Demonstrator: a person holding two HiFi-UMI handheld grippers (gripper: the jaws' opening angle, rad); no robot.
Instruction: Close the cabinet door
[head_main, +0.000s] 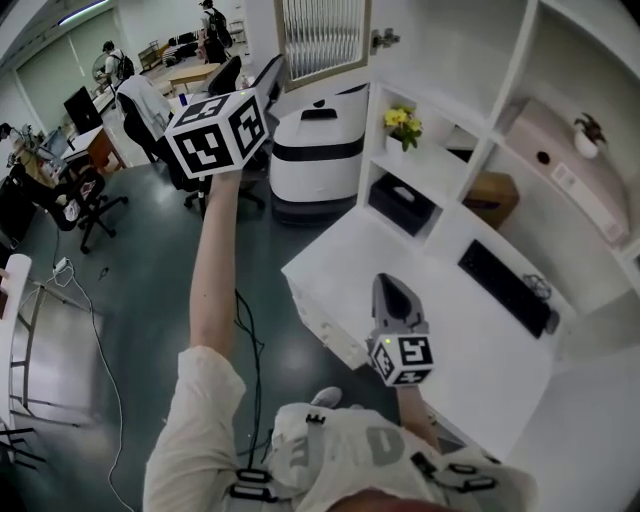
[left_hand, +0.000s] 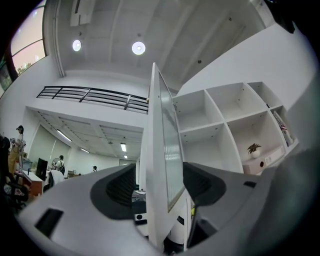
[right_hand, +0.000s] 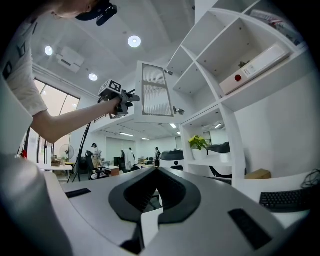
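The white cabinet door (head_main: 322, 40) with a ribbed glass panel stands swung out from the white shelf unit (head_main: 520, 60). In the left gripper view the door (left_hand: 162, 150) runs edge-on between the jaws of my left gripper (left_hand: 161, 182), which is shut on its edge. The right gripper view shows that raised left gripper (right_hand: 131, 99) at the door's (right_hand: 152, 100) left edge. My right gripper (head_main: 393, 290) hangs low over the white desk (head_main: 440, 330), shut with nothing in it (right_hand: 156, 176).
A black keyboard (head_main: 505, 285) lies on the desk. Yellow flowers (head_main: 402, 122), a black box (head_main: 400, 205) and a cardboard box (head_main: 490, 195) fill the lower shelves. A white rounded machine (head_main: 315, 150) stands left of the shelves. Office chairs (head_main: 80, 200) and people are farther back.
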